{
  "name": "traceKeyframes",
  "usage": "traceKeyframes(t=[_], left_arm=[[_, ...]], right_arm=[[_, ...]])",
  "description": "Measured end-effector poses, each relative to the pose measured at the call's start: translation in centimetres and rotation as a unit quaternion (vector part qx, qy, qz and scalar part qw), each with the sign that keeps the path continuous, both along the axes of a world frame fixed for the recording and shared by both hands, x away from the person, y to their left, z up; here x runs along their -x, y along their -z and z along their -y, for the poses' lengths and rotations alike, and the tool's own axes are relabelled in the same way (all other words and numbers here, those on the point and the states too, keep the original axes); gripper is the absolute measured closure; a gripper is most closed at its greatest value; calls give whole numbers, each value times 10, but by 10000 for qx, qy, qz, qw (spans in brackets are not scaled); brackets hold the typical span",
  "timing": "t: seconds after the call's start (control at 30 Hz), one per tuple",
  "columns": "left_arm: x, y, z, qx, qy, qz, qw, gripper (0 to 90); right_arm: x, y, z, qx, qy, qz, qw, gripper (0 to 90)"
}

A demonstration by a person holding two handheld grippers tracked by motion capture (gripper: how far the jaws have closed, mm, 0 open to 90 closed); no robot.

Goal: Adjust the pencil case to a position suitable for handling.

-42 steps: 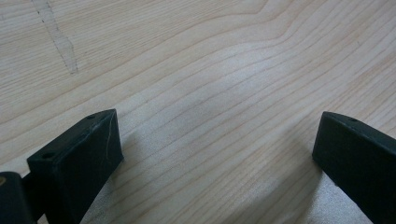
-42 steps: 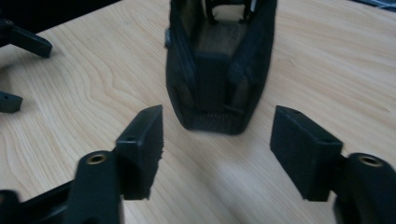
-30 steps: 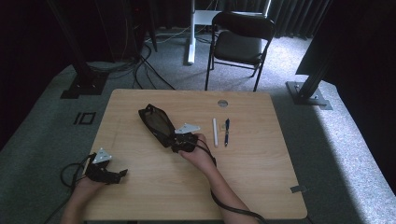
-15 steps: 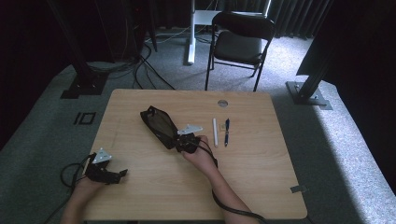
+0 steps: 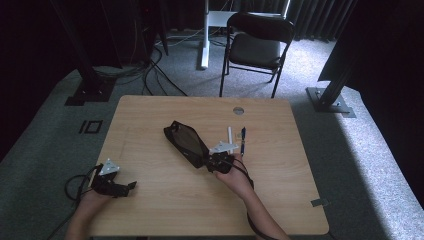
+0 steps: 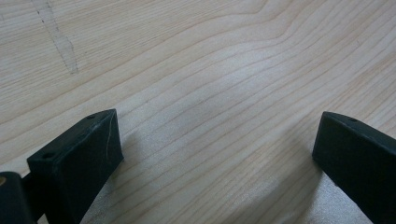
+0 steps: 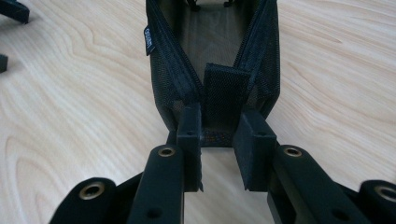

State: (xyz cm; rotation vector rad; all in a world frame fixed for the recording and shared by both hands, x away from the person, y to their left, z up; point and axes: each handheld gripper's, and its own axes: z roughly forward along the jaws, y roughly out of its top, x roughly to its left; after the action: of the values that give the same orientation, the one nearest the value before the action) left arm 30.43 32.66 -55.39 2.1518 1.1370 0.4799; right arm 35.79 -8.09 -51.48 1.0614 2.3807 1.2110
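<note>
Left gripper [image 5: 131, 185]: resting at the table's [image 5: 150, 125] near-left corner, well apart from the pouch, jaws spread wide over bare wood, holding nothing. Black mesh pouch [image 5: 186, 144]: lying open left of table centre, mouth unzipped. Right gripper [image 7: 219, 135]: at the pouch's near end, jaws just drawn in, pinching its fabric tab [image 7: 223, 95]. White pen [image 5: 229, 135] and dark pen [image 5: 242, 140] lie just right of the pouch. Recommendation: keep the pinch firm and level, and drag slowly so the mesh does not slip.
</note>
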Motion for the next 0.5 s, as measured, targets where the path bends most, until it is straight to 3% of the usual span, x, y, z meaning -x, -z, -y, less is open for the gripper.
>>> traceKeyframes(t=[0.2,0.5], left_arm=[[0,0,0,0,0,1,10000,16],[0,0,0,1,0,0,10000,16]], right_arm=[[18,3,23,-66,10,-129,9999,728],[44,2,59,21,-30,-136,9999,729]])
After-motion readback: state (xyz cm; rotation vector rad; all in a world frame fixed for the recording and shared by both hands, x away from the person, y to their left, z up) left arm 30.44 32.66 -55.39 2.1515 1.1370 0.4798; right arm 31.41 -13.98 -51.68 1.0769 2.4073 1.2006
